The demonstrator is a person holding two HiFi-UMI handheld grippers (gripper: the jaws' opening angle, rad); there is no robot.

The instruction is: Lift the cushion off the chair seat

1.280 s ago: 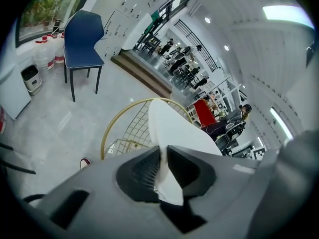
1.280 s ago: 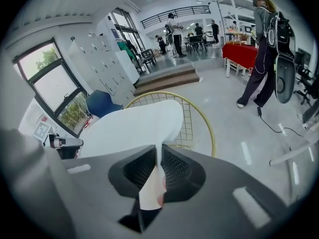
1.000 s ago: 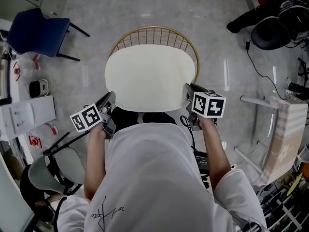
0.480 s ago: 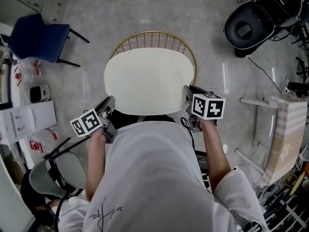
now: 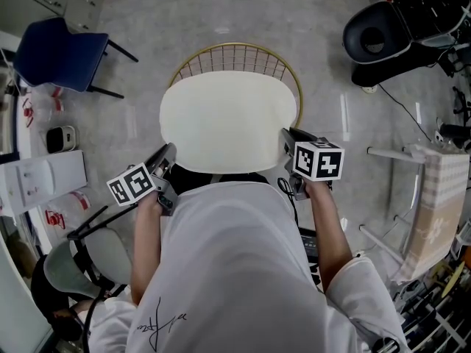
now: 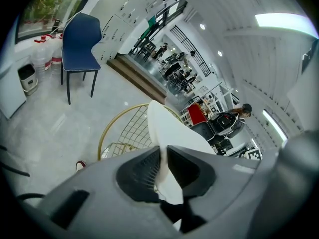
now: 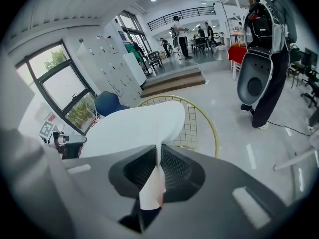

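Where the head view began at its left, a blue chair [image 5: 59, 54] stood on the pale floor [image 5: 331, 20], well apart from the work. Next came the left gripper [image 5: 166, 157], with its marker cube nearest the person. Its jaws were pinched on the near left edge of the cream cushion [image 5: 228, 120], and the left gripper view showed the thin white edge clamped between the two dark jaws. The cushion filled the centre and covered the seat of the gold wire chair [image 5: 235, 54], whose curved back showed beyond the cushion's far edge. Whether the cushion had cleared the seat could not be told. The right gripper [image 5: 287, 142] held the near right edge in the same way, its jaws nearly together with a fold of white fabric nipped between them. At far right, a dark shell-shaped object [image 5: 379, 39] sat on the floor.
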